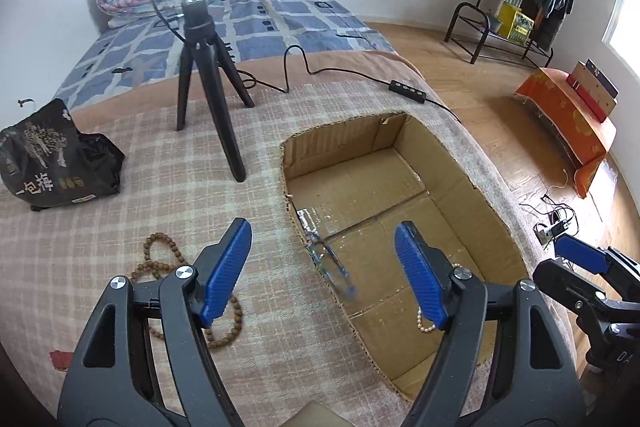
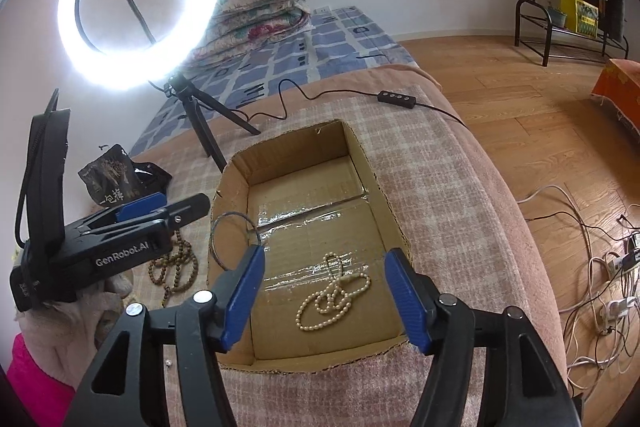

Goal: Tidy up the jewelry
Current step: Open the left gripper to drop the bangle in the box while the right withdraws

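While the pearl necklace [image 2: 334, 293] lies coiled inside the cardboard box [image 2: 360, 147], both the right tongs [image 2: 324, 301] and left tongs [image 1: 324, 267] are held apart and empty. Next, the wooden bead strand [image 1: 160, 263], on the blanket beside the box, is probably to be gripped.

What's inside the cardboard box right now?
In the box, a pearl necklace lies on the taped floor. A thin bangle leans at the left wall, blurred. The right gripper hides the near corners.
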Motion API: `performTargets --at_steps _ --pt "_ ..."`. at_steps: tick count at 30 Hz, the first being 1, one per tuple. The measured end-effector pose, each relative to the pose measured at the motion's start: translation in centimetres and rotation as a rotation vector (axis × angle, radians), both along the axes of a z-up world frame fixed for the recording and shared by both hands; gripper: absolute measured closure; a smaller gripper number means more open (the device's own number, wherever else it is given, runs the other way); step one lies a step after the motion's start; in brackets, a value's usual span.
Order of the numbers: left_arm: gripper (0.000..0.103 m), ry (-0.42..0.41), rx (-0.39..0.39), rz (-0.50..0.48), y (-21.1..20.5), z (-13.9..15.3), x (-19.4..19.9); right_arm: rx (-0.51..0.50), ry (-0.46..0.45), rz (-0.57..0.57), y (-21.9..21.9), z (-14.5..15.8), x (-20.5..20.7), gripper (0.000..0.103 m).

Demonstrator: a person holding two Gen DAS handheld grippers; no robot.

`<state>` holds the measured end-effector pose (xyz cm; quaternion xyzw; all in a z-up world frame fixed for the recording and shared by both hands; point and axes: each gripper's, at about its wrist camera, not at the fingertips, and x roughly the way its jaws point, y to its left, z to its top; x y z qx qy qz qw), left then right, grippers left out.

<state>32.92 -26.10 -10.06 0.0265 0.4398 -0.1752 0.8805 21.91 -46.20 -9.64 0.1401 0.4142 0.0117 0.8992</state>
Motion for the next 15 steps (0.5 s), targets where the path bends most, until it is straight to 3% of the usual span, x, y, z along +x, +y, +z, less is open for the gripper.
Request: performTargets --at_steps 15 --pt "0.026 -0.109 0.027 0.026 5.0 5.3 -4.0 -0.043 -0.071 0.006 2.5 3.2 -3.2 0.024"
